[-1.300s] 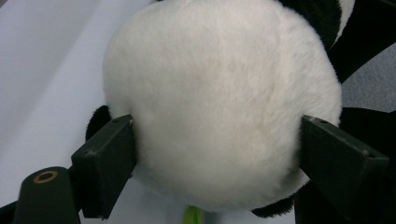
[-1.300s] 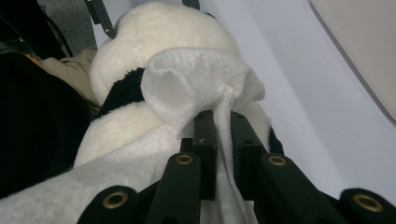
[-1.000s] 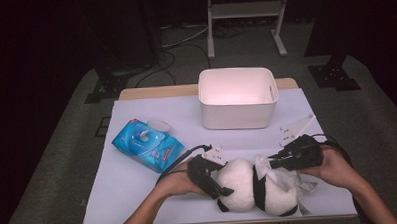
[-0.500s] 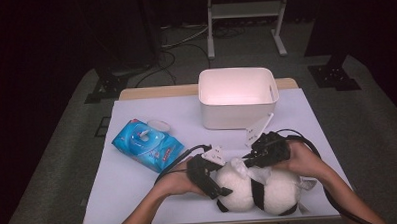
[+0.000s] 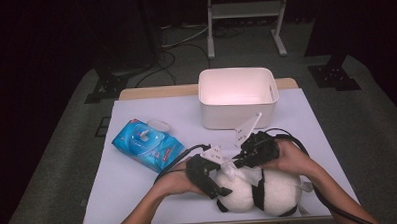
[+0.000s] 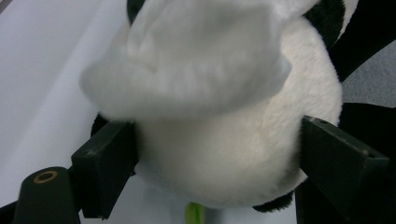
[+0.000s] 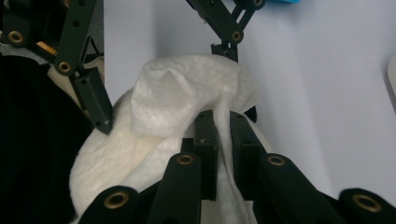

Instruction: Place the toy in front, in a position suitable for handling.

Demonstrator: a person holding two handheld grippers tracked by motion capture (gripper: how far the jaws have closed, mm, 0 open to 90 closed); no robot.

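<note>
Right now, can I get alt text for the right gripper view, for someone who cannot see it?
The right gripper pinches a white wipe between its shut black jaws, draped over a white and black plush toy. Beyond, the left gripper has its jaws on either side of the toy, on a white table.

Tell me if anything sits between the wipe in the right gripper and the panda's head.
Nothing visible does. The right gripper pinches the white wipe, which lies directly on the plush panda; the left gripper clamps the panda's sides.

Plush toy (image 6: 224,154) sits between my left jaws. Wipe (image 7: 187,98) lies on it, pinched between my right jaws; bin (image 5: 237,96) beyond both.
</note>
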